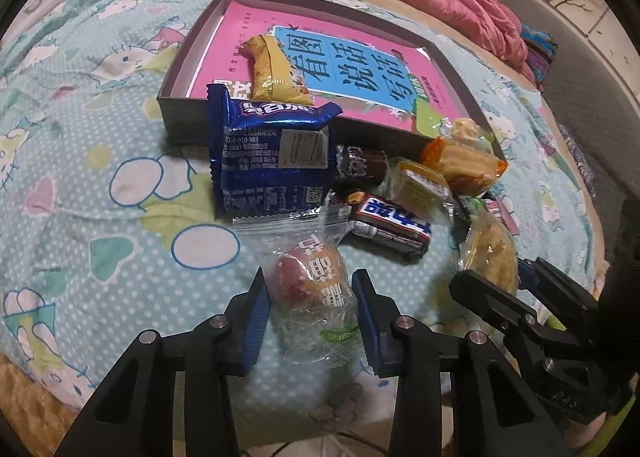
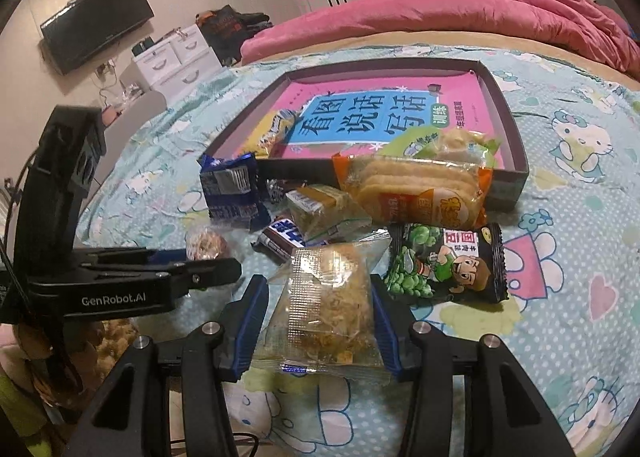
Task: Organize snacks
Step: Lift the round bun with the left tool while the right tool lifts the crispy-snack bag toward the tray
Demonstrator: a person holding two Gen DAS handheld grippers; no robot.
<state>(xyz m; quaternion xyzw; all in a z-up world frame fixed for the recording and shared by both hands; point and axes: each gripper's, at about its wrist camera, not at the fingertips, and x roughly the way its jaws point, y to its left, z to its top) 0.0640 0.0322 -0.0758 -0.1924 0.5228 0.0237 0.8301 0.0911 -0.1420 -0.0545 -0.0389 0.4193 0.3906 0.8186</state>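
A pile of wrapped snacks lies on the bed in front of a shallow dark box [image 1: 188,75] [image 2: 516,161] lined with a pink book. My left gripper [image 1: 310,299] straddles a clear-wrapped round red-and-tan sweet [image 1: 310,277], pads close on both sides; it also shows in the right wrist view [image 2: 206,245]. My right gripper [image 2: 320,297] straddles a clear-wrapped golden pastry [image 2: 328,297], also seen in the left wrist view [image 1: 494,253]. Whether either is squeezing its packet I cannot tell. A yellow bar [image 1: 272,73] lies inside the box.
A blue biscuit pack [image 1: 272,161], a Snickers bar [image 1: 394,223], an orange rice-cracker pack [image 2: 416,189] and a green-pea pack [image 2: 444,263] lie in the pile. A pink quilt [image 2: 460,13] bunches at the far side of the bed.
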